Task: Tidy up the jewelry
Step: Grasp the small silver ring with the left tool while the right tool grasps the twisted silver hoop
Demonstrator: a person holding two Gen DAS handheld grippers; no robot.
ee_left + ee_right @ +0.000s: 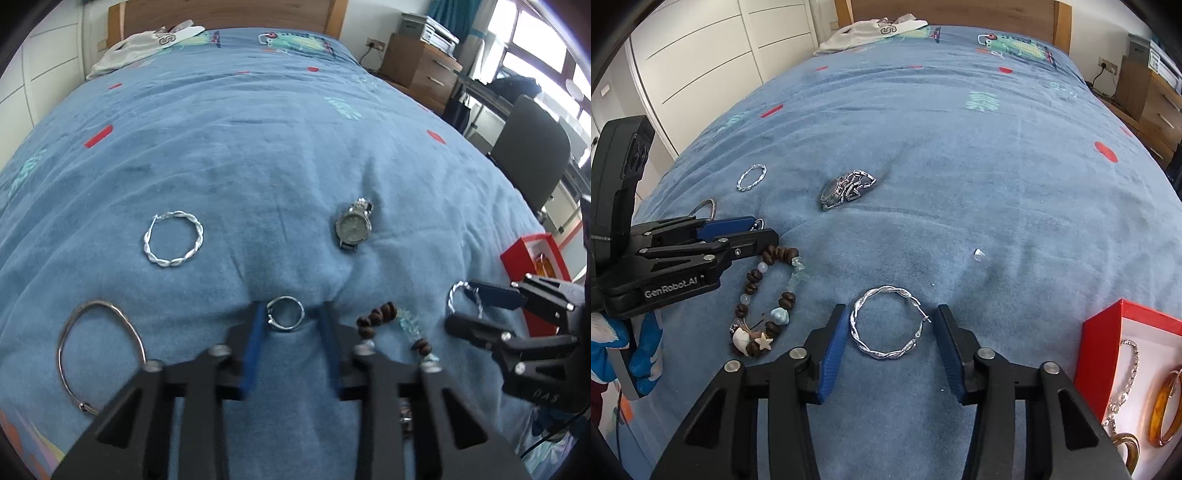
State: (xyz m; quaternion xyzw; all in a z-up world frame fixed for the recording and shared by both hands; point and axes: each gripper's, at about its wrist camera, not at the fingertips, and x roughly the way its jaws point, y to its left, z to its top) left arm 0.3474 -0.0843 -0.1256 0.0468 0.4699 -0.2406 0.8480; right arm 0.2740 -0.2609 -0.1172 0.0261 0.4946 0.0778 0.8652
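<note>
Two picks are set up at once, one per gripper.

Left wrist view: left gripper (291, 325) straddles the small silver ring (285, 313) on the blue blanket (258, 155). Jaws are narrowed around it; the left pad looks at or touching the band, the right pad shows a sliver of cloth, so not clamped. Ring lies flat and the soft blanket gives, so press the tips down a touch, centre the band, close slowly, then lift straight. The bead bracelet (391, 325) is just right of the right finger; don't snag it. Twisted hoop earring (173, 240), plain bangle (99, 350) and watch (352, 227) lie clear.

Right wrist view: right gripper (890, 334) brackets the other twisted hoop earring (886, 323). Jaws are part open; the left pad is at or almost on the hoop, the right pad just off the clasp. Grip across the widest part and avoid levering on the clasp pin. Drop target, I judge, is the red jewelry box (1108, 325) to the right, which already holds a chain and amber bangles.
</note>
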